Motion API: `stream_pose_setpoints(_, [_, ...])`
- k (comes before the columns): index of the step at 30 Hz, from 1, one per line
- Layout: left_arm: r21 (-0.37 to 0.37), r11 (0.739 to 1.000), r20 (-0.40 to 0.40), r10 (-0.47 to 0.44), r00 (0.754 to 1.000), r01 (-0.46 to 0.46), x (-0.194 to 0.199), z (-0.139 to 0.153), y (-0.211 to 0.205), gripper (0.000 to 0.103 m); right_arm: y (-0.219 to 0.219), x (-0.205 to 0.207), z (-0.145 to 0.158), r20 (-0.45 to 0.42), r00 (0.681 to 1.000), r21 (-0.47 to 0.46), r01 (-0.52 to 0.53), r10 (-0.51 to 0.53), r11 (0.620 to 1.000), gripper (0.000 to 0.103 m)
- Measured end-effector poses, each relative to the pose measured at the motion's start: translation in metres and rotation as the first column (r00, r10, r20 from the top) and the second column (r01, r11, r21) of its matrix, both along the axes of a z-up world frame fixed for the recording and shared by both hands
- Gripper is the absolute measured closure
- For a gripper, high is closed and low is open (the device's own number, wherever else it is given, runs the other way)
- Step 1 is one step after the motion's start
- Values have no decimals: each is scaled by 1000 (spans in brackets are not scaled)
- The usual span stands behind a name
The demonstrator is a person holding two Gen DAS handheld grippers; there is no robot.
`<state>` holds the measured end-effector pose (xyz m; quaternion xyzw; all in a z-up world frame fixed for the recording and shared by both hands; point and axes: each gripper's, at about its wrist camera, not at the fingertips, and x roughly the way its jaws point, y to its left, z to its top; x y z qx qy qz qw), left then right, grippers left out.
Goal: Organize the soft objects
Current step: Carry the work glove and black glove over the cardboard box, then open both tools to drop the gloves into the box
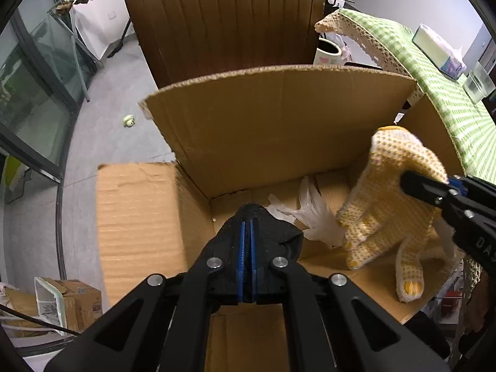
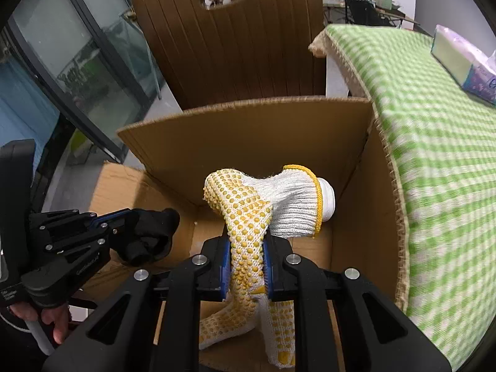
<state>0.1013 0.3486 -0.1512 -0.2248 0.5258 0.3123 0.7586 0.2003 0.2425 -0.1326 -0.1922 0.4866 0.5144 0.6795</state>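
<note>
My left gripper is shut on a bunched black fabric piece and points down over the open cardboard box. In the right wrist view the same gripper and black piece are at the left, over the box's left side. My right gripper is shut on a white knit glove with yellow dots, which hangs over the box; something white shows inside its cuff. In the left wrist view that glove dangles from the right gripper at the right. A thin translucent white glove lies on the box floor.
A brown slatted chair back stands behind the box. A table with a green checked cloth borders the box on the right, bearing a tissue pack and a glass. A box flap spreads left. Smaller cartons sit on the floor.
</note>
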Motion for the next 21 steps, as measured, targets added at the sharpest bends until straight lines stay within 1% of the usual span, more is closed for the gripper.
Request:
stream_pose_setpoints(2, [-5, 1000, 2, -1, 1000, 1, 1, -3, 0, 102, 7, -2, -4, -2, 1000, -11, -7, 7, 1000, 86])
stream_pose_setpoints(6, [-39, 999, 12, 7, 1000, -6, 0, -5, 5, 100, 7, -11, -2, 3, 1000, -7, -7, 7, 1000, 84])
stream_pose_setpoints(7, [-56, 998, 13, -3, 1000, 4, 0, -2, 6, 100, 10, -11, -1, 12, 1000, -10, -5, 6, 1000, 79])
stream_pose_setpoints(8, [-74, 997, 20, -6, 1000, 8, 0, -1, 8, 85, 6, -11, 1, 16, 1000, -9, -6, 6, 1000, 75])
stream_pose_setpoints(9, [-79, 997, 28, 4, 1000, -2, 0, 1, 8, 72, 4, -11, 3, 20, 1000, -5, -5, 5, 1000, 62])
stream_pose_setpoints(10, [-79, 997, 41, 18, 999, -15, -2, 2, 9, 49, 3, -10, 6, 29, 1000, 8, 6, -7, 1000, 43])
stream_pose_setpoints(11, [-71, 997, 68, 30, 997, -25, -4, 7, 11, 43, -1, -9, 11, 40, 999, 25, 16, -17, 1000, 39])
stream_pose_setpoints(12, [-62, 998, 77, 36, 996, -31, -6, 9, 11, 43, -6, -6, 16, 45, 999, 42, 18, -19, 999, 38])
stream_pose_setpoints(16, [-38, 998, 89, 44, 995, -41, -10, 17, 13, 41, -10, -6, 25, 66, 998, 57, 20, -23, 998, 38])
stream_pose_setpoints(21, [-30, 999, 92, 30, 995, -27, -9, 22, 8, 41, -15, -8, 24, 66, 997, 62, 27, -31, 998, 38])
